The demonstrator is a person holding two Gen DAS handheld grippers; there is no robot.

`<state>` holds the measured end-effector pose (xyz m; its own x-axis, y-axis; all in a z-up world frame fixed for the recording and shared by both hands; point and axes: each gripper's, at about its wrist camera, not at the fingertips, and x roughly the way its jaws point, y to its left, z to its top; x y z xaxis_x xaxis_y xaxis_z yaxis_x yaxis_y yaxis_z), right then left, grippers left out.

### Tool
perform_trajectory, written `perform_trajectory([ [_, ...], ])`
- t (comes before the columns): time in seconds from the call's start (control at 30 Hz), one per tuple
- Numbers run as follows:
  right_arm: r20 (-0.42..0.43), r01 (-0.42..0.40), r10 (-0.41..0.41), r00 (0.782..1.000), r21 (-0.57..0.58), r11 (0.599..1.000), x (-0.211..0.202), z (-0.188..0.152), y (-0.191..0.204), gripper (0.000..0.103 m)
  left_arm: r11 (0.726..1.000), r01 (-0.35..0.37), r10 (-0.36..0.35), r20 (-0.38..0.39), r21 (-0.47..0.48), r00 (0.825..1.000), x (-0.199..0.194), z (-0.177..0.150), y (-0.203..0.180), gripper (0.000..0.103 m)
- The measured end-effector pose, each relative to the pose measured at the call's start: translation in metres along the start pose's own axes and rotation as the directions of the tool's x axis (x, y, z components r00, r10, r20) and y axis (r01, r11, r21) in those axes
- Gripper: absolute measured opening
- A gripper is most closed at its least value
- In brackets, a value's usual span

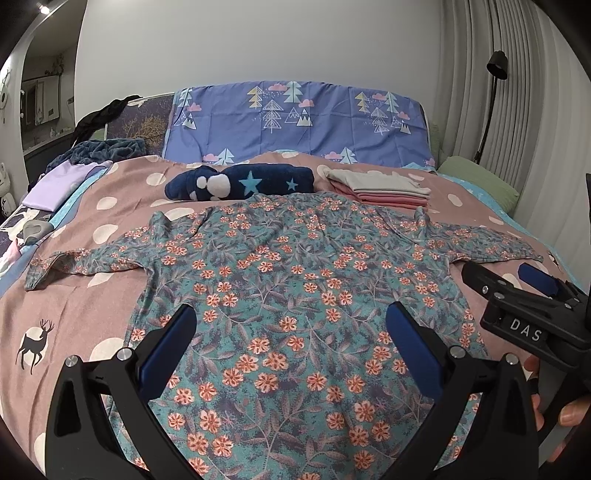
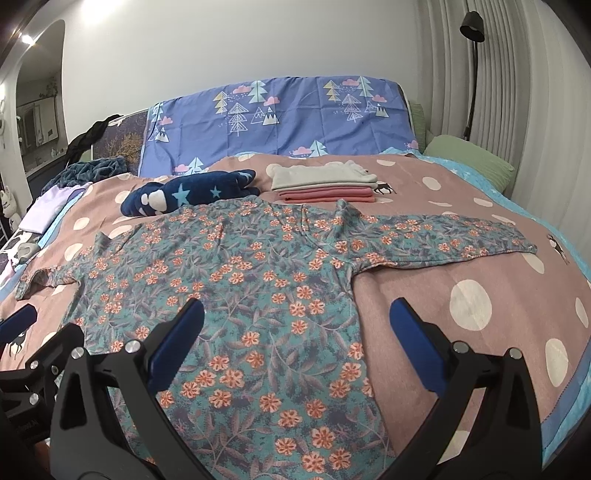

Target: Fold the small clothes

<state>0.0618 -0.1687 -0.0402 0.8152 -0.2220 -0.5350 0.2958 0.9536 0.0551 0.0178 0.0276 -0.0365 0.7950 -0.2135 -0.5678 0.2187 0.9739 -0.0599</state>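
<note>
A teal long-sleeved shirt with orange flowers point(image 1: 288, 295) point(image 2: 236, 280) lies flat on the bed, both sleeves spread out sideways. My left gripper point(image 1: 291, 325) hovers open over the shirt's lower middle, nothing between its blue pads. Above the shirt's right hem edge my right gripper point(image 2: 297, 321) is open too, one finger over the fabric and the other over the bedspread. In the left wrist view the right gripper point(image 1: 517, 284) shows at the right, under the right sleeve, held by a hand point(image 1: 565, 413). The left gripper point(image 2: 22, 332) shows at the left edge of the right wrist view.
A stack of folded grey and pink clothes point(image 1: 384, 190) point(image 2: 325, 184) and a navy star-print plush item point(image 1: 240, 182) point(image 2: 188, 194) lie beyond the shirt. A blue tree-print pillow point(image 1: 299, 122) leans on the headboard. More laundry point(image 1: 74, 170) is at the left, a green pillow point(image 2: 469, 160) and a black lamp point(image 2: 472, 29) at the right.
</note>
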Motion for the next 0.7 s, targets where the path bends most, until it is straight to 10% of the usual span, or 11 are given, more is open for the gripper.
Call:
perform_trajectory([
  [0.7, 0.120, -0.042, 0.045, 0.992, -0.027, 0.999, 0.003, -0.002, 0.008, 0.099, 0.999, 0.018, -0.015, 0.056, -0.050, 0.998, 0.011, 0.001, 0.030, 0.102],
])
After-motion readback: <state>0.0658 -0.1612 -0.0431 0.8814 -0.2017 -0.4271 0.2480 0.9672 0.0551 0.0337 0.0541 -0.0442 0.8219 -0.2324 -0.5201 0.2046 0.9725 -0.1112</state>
